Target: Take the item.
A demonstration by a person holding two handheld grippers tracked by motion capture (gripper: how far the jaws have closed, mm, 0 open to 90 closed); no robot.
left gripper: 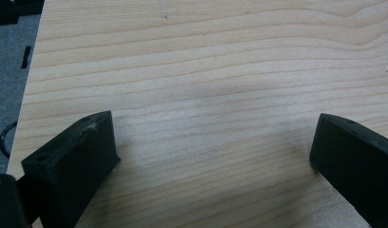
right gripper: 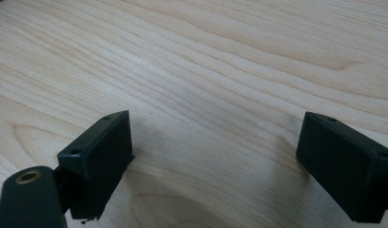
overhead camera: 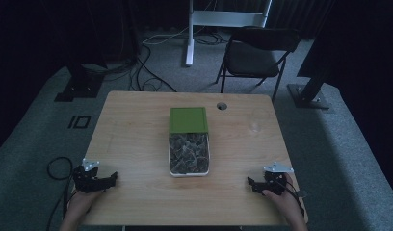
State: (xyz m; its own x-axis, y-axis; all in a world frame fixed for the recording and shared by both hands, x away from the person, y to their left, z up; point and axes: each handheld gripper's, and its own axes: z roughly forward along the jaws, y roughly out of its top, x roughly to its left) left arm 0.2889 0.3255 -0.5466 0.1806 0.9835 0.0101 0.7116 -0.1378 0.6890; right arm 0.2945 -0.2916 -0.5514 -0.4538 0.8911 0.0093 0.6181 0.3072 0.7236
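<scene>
Both grippers rest at the near edge of the wooden table (overhead camera: 137, 144), the left gripper (overhead camera: 110, 180) at the near left corner and the right gripper (overhead camera: 251, 184) at the near right, each with jaws spread wide over bare wood and nothing between them. Well beyond them, at mid-table, a white tray (overhead camera: 189, 173) of small wrapped pieces lies with a green lid (overhead camera: 188, 119) covering its far end
</scene>
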